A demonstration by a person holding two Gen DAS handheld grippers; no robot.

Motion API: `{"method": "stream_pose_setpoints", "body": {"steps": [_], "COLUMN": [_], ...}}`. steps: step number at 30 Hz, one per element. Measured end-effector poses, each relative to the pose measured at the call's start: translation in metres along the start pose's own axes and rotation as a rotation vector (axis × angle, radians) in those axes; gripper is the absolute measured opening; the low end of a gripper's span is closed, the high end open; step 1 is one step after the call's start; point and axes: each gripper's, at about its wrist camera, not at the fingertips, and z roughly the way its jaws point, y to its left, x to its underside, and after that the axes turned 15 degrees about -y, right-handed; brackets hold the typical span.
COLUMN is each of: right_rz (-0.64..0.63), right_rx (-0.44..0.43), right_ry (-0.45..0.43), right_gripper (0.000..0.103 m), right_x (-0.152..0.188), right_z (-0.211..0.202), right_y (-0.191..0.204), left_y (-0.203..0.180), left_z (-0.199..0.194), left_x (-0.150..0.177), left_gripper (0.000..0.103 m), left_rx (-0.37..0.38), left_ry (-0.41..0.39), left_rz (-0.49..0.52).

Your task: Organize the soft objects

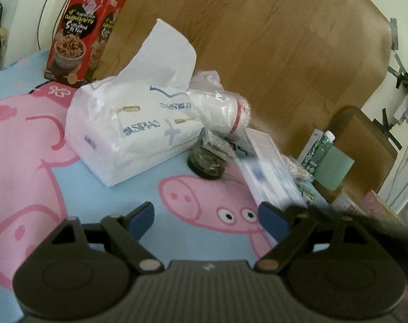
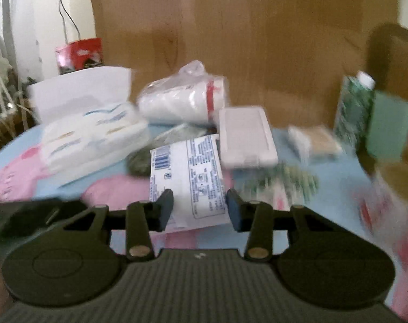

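The right gripper (image 2: 200, 204) is seen with jaws part-spread, a flat printed pack (image 2: 187, 177) lying between the pads, apparently unpinched; the left gripper (image 1: 206, 215) is spread wide, empty. The tissue pack (image 1: 128, 126) lies at eleven o'clock; a slip is risked if the thin pack slides. A dark jar (image 1: 206, 165) and bagged cups (image 1: 220, 110) crowd twelve o'clock.

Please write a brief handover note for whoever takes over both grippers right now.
Left gripper: open, empty, above the pig-print cloth.
Right gripper: open, its jaws either side of the flat printed packet; no grip yet.
Tissue pack and bagged white roll lie together at the back.
Done: nothing clearly sorted.
Left: grip the packet, then group the soft items.
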Motion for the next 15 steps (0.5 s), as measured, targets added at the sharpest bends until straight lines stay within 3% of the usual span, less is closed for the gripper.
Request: {"method": "stream_pose_setpoints", "body": {"steps": [5,8,10,15], "right_rz": [0.046,0.038,0.041,-0.047], "right_rx": [0.006,0.063,0.062,0.014], "right_ry": [-0.007,-0.024,-0.064,0.004], "right_gripper": [0.049,0.087,0.090,0.092], "right_x": [0.024,0.035,0.038,0.044], "right_z": [-0.083,-0.111,-0.118,-0.092], "right_y": [-0.009,-0.011,-0.008,0.012], "left_y": [-0.003,-0.007,-0.009,-0.022], "left_z": [-0.001,-0.002,-0.002,-0.006], "left_x": [0.002,0.003,0.003,0.009], "left_gripper": [0.087,0.087,0.087,0.087], "left_rx": [0.016,0.036,0.058,0.108], "left_ry": [0.008,0.011,0.017,0.076], "left_rz": [0.016,0.028,0.035,0.064]}}
